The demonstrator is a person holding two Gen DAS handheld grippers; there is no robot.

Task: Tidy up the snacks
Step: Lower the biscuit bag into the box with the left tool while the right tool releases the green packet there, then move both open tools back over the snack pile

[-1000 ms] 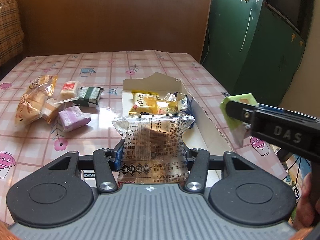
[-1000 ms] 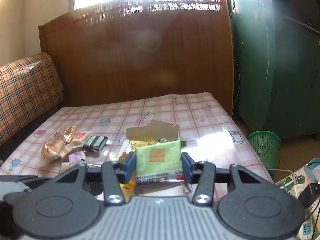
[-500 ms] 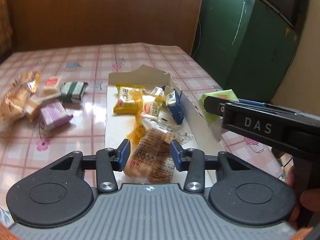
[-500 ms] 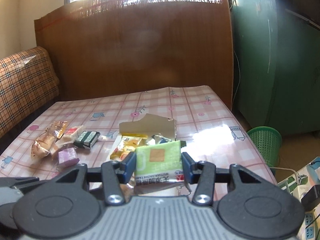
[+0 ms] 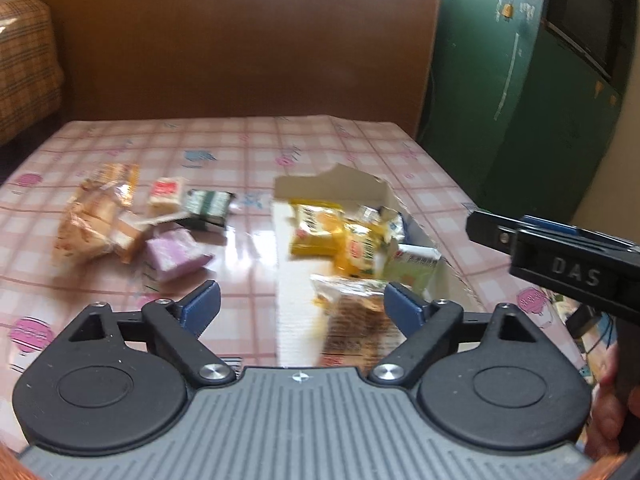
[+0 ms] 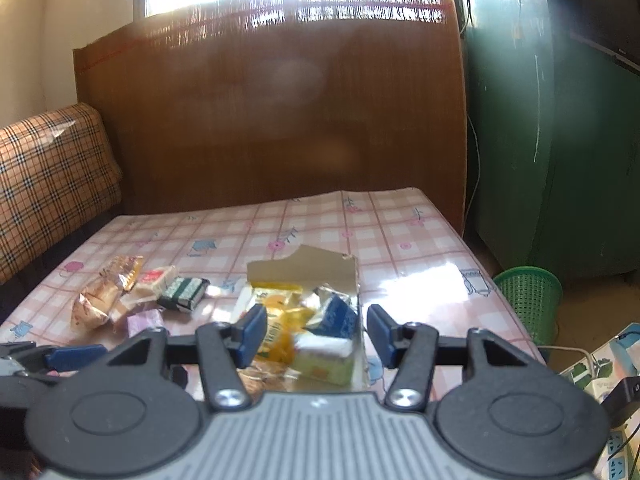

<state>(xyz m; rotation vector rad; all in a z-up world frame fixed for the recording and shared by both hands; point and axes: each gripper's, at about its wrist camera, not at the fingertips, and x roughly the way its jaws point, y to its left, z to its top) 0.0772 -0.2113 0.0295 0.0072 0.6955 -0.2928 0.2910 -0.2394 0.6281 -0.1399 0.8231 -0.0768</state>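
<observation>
A torn white cardboard box (image 5: 340, 184) lies on the pink checked table and holds several snack packets. A clear cracker packet (image 5: 356, 312) and a green packet (image 5: 412, 268) lie inside it, the green one also in the right wrist view (image 6: 324, 364). My left gripper (image 5: 300, 306) is open and empty above the box's near end. My right gripper (image 6: 316, 332) is open and empty over the box (image 6: 304, 264); it also shows from the side in the left wrist view (image 5: 552, 264). Loose snacks lie left of the box: a purple packet (image 5: 176, 256), a dark green packet (image 5: 208, 204), a bread packet (image 5: 92, 220).
A brown wooden panel (image 6: 280, 120) stands behind the table. A plaid sofa (image 6: 44, 188) is at the left. A green cabinet (image 6: 560, 140) and a green waste basket (image 6: 528, 300) stand right of the table. A power strip (image 6: 616, 452) lies on the floor.
Both grippers have opened. The left one let go of the cracker packet and the right one dropped the green packet; both packets now lie in the box. Both grippers drew back.
</observation>
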